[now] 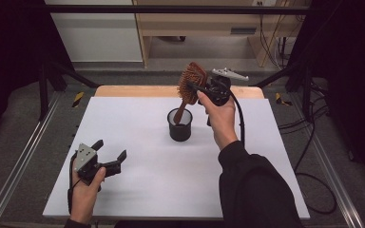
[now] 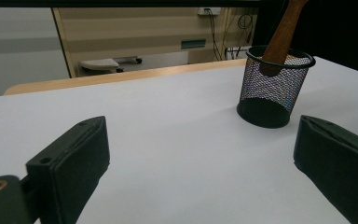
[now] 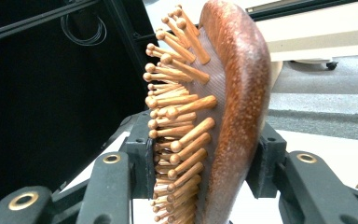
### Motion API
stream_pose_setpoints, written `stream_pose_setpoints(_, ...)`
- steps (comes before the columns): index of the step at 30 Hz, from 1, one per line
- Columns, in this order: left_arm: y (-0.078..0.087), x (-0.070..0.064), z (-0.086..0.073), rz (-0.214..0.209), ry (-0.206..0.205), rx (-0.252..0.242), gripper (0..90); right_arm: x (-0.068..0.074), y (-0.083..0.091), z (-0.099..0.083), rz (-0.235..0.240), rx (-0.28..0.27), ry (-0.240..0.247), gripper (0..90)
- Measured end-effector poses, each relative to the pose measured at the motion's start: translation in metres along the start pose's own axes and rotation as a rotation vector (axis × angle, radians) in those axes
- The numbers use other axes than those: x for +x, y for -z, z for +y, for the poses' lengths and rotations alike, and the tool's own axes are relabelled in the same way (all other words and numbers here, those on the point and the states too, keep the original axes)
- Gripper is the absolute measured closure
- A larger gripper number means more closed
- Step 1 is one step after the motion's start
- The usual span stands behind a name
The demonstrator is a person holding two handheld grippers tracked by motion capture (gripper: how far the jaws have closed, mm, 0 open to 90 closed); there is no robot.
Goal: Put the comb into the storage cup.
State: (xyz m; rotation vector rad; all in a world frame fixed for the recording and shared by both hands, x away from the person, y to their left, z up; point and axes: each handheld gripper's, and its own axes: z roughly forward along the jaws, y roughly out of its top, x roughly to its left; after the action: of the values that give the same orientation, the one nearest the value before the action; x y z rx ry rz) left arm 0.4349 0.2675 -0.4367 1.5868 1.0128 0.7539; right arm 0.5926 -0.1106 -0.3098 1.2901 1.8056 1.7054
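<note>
A wooden hairbrush (image 1: 190, 85) stands tilted with its handle down inside a black mesh cup (image 1: 180, 125) near the middle of the white table. My right gripper (image 1: 197, 89) is shut on the brush head, one jaw on the bristle side and one on the smooth back (image 3: 242, 107). In the left gripper view the cup (image 2: 274, 86) stands ahead to the right, with the brush handle (image 2: 282, 35) leaning on its rim. My left gripper (image 1: 109, 154) rests low at the table's front left, jaws wide open and empty.
The white board (image 1: 138, 180) covers a wooden table whose far edge (image 1: 138, 90) shows behind it. Metal frame rails run along both sides, and cables lie on the floor at the right. A cabinet and shelf stand beyond the table.
</note>
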Motion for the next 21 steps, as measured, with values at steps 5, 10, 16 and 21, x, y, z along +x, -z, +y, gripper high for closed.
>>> stream_pose_setpoints(5, 0.000, 0.000, 0.000, -0.005, 0.000, 0.002, 2.2, 0.001, -0.002, -0.002, 0.003, 0.006, 0.005, 53.0)
stream_pose_setpoints(10, 0.000, 0.000, 0.000, -0.004, 0.002, 0.000, 2.2, 0.001, -0.005, -0.005, 0.004, 0.012, 0.004, 52.9)
stream_pose_setpoints(16, -0.001, 0.000, 0.000, -0.007, 0.003, 0.002, 2.2, -0.002, -0.010, -0.014, 0.006, 0.028, -0.002, 52.7)
stream_pose_setpoints(21, 0.000, 0.000, 0.000, -0.005, 0.006, 0.001, 2.3, -0.004, -0.014, -0.019, 0.004, 0.041, -0.004, 52.6)
